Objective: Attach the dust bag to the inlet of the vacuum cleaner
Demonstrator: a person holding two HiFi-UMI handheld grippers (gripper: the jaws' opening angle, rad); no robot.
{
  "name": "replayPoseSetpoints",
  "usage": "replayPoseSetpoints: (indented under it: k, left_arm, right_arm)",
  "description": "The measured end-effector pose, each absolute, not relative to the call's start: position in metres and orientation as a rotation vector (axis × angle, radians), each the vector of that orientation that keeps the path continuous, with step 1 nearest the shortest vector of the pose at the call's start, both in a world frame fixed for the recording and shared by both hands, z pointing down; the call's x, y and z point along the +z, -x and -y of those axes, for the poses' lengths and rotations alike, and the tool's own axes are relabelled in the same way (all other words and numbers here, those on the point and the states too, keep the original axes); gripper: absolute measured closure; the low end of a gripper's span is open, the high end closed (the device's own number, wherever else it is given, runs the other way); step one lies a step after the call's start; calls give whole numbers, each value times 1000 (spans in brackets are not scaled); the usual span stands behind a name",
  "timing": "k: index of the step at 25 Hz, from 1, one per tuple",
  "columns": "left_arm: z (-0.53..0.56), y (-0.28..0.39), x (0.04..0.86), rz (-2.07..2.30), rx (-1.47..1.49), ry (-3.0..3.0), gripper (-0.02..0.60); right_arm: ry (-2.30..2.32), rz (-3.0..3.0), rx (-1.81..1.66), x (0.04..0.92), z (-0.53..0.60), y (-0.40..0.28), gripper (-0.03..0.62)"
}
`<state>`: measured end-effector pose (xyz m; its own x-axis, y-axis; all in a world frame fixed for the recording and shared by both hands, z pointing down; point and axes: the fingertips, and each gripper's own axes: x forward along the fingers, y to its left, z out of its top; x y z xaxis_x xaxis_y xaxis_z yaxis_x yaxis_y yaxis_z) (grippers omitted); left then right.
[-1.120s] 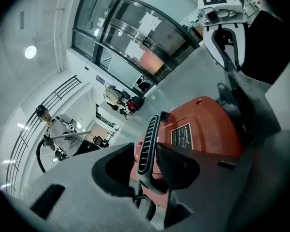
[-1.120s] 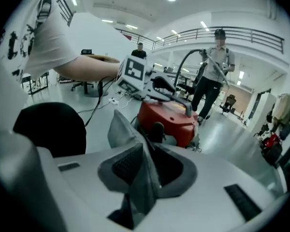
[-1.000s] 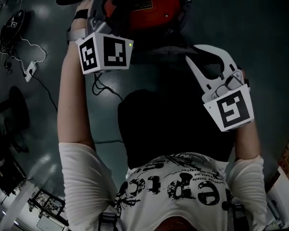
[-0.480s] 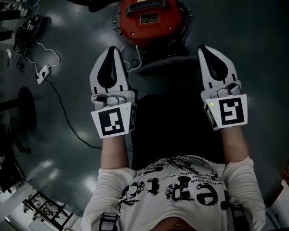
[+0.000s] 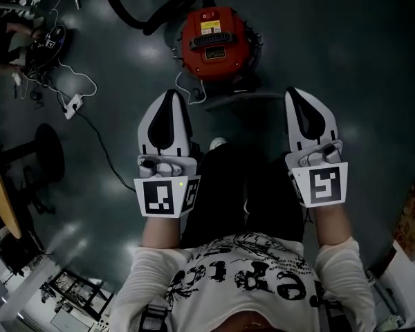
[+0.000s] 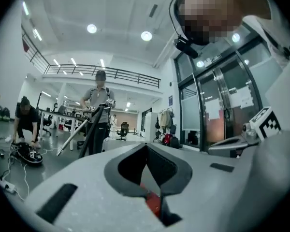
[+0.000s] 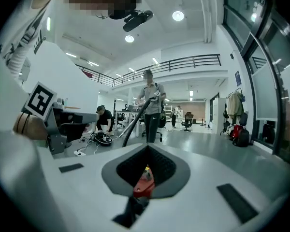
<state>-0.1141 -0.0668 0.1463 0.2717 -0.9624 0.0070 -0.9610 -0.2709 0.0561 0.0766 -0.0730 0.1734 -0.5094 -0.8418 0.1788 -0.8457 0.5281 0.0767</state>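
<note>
Head view: we record 1 red drum-shaped vacuum cleaner standing on the dark glossy floor, with a thick black hose running off its upper-left side. The left gripper and the right gripper are held side by side above the floor, both pointing towards the vacuum cleaner and well apart from it. Each shows its 2 jaws pressed together with nothing between them. A white power strip lies on the floor to the left. Left gripper view: the jaws meet at the tips and grip nothing. A patch of the red vacuum cleaner shows through the gap behind the tips. Beyond them, 1 standing person holds a long tube and 1 crouching person works at floor level. Right gripper view: the jaws are likewise fully closed and empty, and the vacuum cleaner again shows through the gap, low on the floor.
</note>
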Motion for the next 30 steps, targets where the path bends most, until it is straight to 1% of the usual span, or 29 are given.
replayPoseSetpoints:
  k: [3, 7, 10, 13, 20, 30]
  left_arm:
    - [51, 116, 64, 1862, -92, -2425, 578]
    - [22, 115, -43, 1878, -2, -2399, 578]
    - [1, 115, -98, 1861, 93, -2383, 578]
    - [-23, 104, -141, 1832, 108, -2398, 578]
    - [-85, 74, -186, 1843, 100, -2469, 578]
    - [-148, 52, -195, 1923, 70, -2496, 578]
  right_arm:
    - [-1451, 2564, -17, 83, 63, -80, 592]
    - [-1468, 2545, 10, -29, 41, -85, 592]
    - [-1479, 2546, 31, -94, 21, -88, 592]
    - [-1492, 2550, 19, -138, 0, -92, 592]
    - [-1522, 2599, 14, -183, -59, -109, 592]
    - [-1510, 2650, -41, -183, -126, -129, 592]
